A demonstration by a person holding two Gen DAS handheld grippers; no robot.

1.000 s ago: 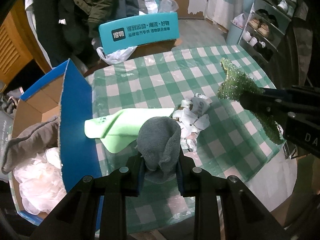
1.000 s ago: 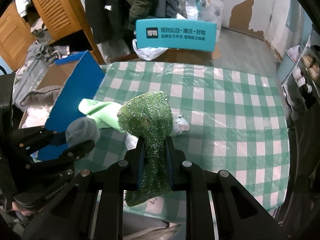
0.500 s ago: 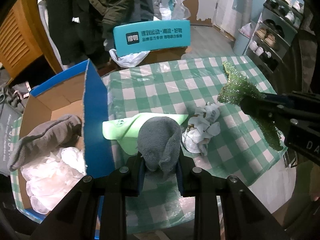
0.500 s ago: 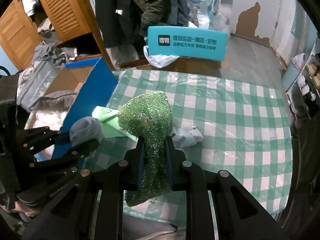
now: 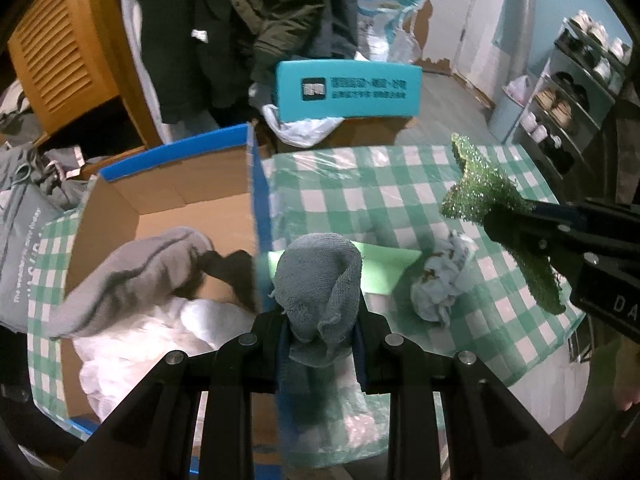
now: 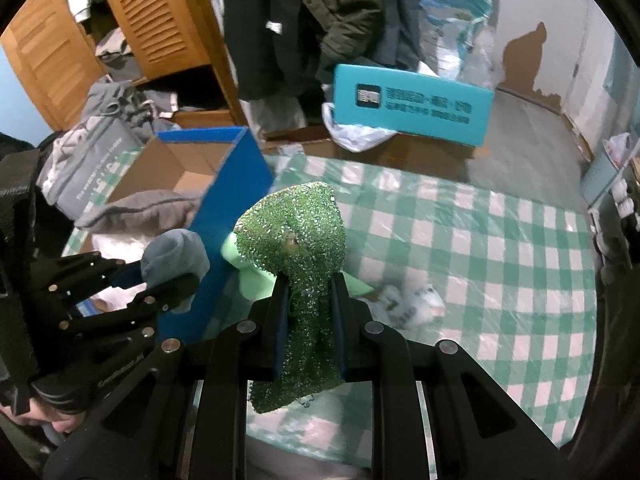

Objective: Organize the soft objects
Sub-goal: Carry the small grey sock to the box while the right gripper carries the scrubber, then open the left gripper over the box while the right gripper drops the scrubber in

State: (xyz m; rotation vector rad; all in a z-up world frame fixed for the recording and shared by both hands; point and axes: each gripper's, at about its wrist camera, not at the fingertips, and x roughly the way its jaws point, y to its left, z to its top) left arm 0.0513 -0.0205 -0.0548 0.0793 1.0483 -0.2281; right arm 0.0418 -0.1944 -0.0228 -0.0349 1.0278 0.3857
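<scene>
My left gripper [image 5: 320, 316] is shut on a grey knitted cloth [image 5: 318, 276], held in the air over the blue wall of an open cardboard box [image 5: 256, 216]. The same left gripper [image 6: 160, 276] and its grey cloth [image 6: 176, 256] show at the left of the right wrist view. My right gripper [image 6: 308, 300] is shut on a glittery green mesh cloth [image 6: 294, 236], above the green checked tablecloth [image 6: 500, 240]. That green cloth [image 5: 488, 200] hangs at the right of the left wrist view. A light green cloth [image 5: 380, 268] and a crumpled white wad [image 5: 440, 284] lie on the table.
Inside the box lie a grey garment [image 5: 132, 272] and white plastic [image 5: 140, 344]. A teal box [image 5: 348, 88] stands behind the table with a white bag under it. Dark coats [image 6: 320, 20] hang behind; a shoe rack [image 5: 568, 92] is at the right; a wooden cabinet [image 6: 160, 20] at the left.
Both grippers have moved left and a little up with their cloths. The box now fills more of the left wrist view, and the grey cloth has come over its blue wall.
</scene>
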